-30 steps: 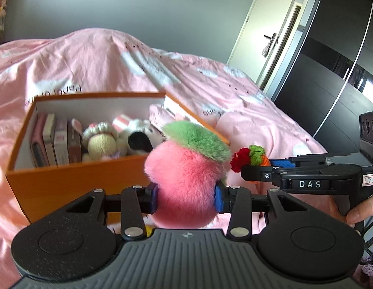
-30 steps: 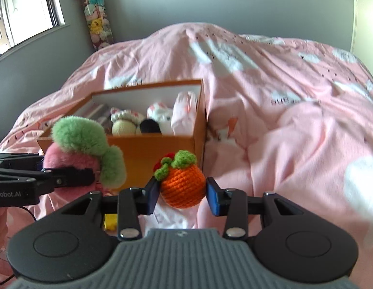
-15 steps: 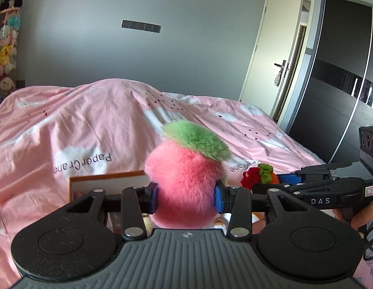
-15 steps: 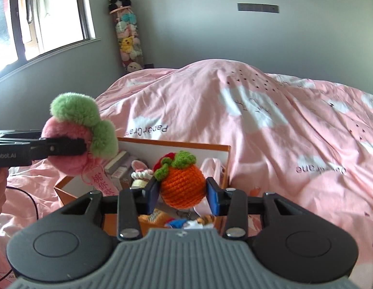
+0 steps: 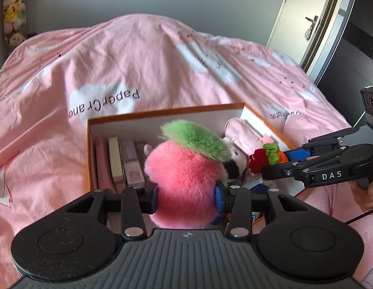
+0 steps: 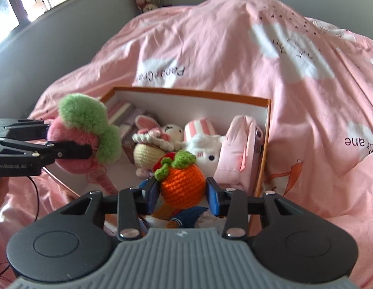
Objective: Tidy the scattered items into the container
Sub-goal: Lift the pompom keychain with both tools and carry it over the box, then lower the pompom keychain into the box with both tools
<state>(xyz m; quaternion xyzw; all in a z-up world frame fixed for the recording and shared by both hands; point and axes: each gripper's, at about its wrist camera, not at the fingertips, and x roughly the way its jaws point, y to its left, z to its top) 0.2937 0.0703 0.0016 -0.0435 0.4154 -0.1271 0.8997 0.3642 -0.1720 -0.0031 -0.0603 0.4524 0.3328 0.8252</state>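
Both my hands have moved over the orange box (image 6: 263, 144). My left gripper (image 5: 186, 198) pinches the round fluffy pink peach (image 5: 184, 187), green leaf upward. My right gripper (image 6: 182, 196) pinches the round crocheted orange (image 6: 182, 185).

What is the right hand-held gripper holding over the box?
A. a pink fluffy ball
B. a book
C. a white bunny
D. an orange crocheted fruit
D: the right hand-held gripper is shut on the orange crocheted fruit, above the box.
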